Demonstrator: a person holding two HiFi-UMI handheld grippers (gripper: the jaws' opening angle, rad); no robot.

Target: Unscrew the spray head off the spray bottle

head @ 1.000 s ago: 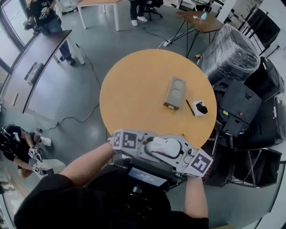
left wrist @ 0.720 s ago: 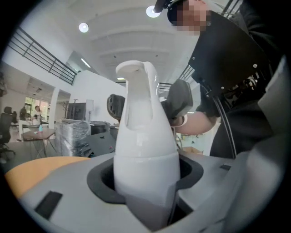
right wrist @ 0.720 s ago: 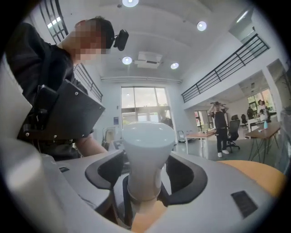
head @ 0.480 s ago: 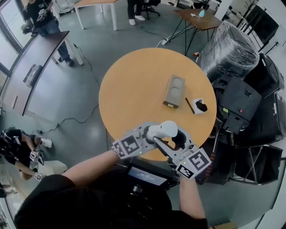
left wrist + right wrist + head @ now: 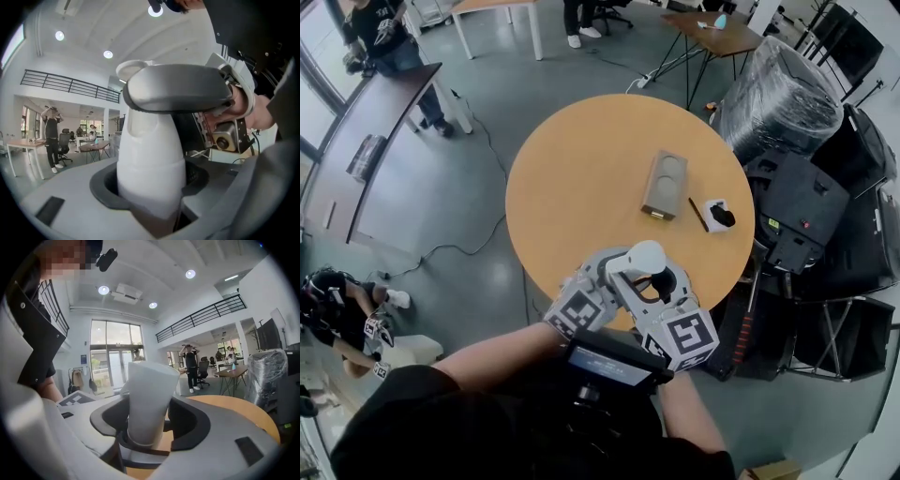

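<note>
A second ago you had both grippers pulled in against your body, short of the round table (image 5: 581, 187), with the spray bottle (image 5: 639, 258) lying flat across them. Now they sit over the table's near edge, drawn closer together, and the bottle stands up between them. The bottle is smooth, matte white plastic, rounded at the shoulder and narrowing upward. The spray head (image 5: 147, 399) is a white tapered piece with a flat top and a thin ring at its base. Your left gripper (image 5: 614, 272) has its grey jaws clamped on the bottle's body, which fills the space between the dark pads. Your right gripper (image 5: 661, 283) comes in from the other side with the spray head between its jaws. They have just been closing, yet they stand wider than the head, with room left beside it. The tabletop is bare orange-brown wood. Well beyond the bottle lie a grey rectangular block (image 5: 665, 184) with two round hollows and a thin dark stick (image 5: 697, 214).
</note>
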